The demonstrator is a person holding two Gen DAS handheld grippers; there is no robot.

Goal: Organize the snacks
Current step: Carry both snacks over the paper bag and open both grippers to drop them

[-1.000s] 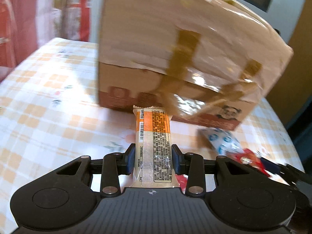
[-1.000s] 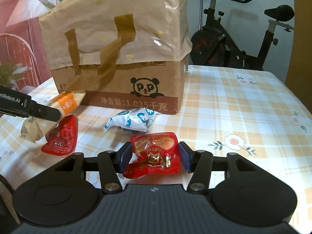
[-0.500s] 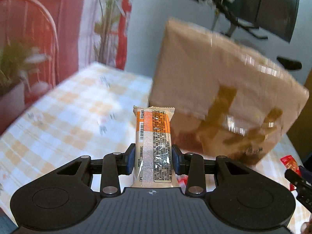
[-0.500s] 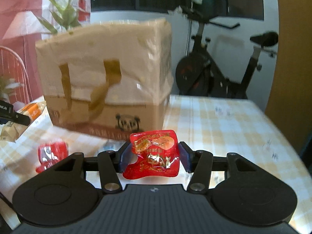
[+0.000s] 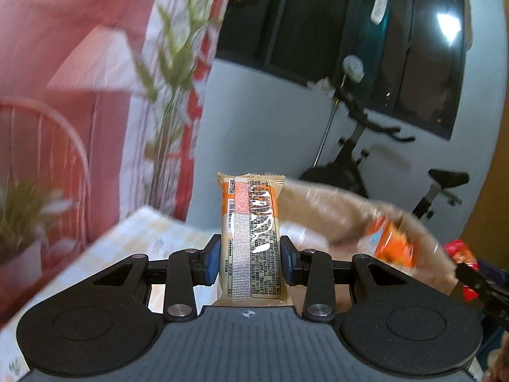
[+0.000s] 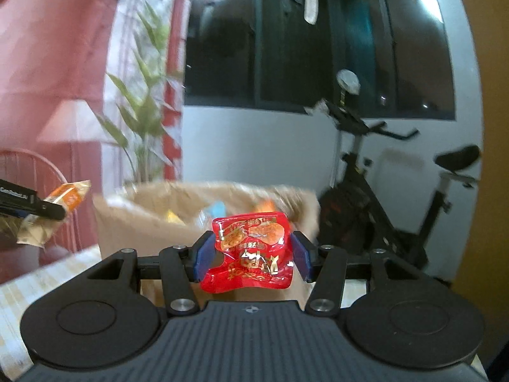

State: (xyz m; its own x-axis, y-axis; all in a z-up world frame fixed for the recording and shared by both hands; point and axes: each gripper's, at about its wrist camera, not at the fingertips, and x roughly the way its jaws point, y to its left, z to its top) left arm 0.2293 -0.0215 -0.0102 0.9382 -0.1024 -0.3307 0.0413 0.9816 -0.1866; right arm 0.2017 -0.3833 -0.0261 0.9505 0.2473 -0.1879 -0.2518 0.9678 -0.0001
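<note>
Both grippers have risen since a second ago, now level with the open top of the brown paper bag (image 6: 203,213). Left gripper (image 5: 249,259) still pinches the orange-and-beige snack bar (image 5: 249,238); right gripper (image 6: 251,256) still pinches the red snack packet (image 6: 251,248), both clear of the checked tablecloth (image 5: 152,232).

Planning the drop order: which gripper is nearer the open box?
Hard to call; about level. The left gripper, holding the bar, faces the box from its left side; the right gripper, holding the red pack, faces it head-on.

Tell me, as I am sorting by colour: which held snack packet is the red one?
The red snack packet in the right gripper; the left gripper holds a long beige and orange snack bar.
</note>
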